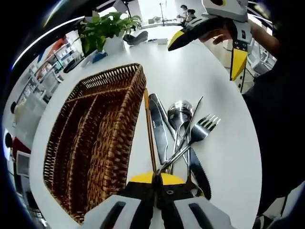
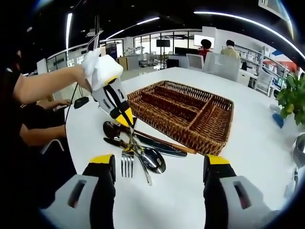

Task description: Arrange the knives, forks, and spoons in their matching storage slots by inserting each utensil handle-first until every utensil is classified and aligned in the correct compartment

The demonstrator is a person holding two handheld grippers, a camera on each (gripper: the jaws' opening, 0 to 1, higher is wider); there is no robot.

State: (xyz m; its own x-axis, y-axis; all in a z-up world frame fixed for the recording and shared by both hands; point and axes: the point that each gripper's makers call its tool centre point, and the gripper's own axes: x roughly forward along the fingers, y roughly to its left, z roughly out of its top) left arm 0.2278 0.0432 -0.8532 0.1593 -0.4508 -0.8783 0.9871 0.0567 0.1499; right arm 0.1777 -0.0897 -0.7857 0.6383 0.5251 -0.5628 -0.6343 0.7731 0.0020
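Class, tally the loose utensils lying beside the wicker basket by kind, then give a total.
Knives: 2
Spoons: 2
Forks: 1
Wooden-handled piece, kind unclear: 1
Total: 6

The white table point(image 2: 228, 119) carries a wicker tray point(image 2: 183, 114) with divided slots. Just beside the tray's long side lies a heap of cutlery: a knife point(image 1: 158, 129), spoons point(image 1: 180, 114), a fork point(image 1: 202, 129) and a wooden-handled piece point(image 1: 150, 131). Beyond the tray's far end stands a potted plant point(image 1: 102, 31).
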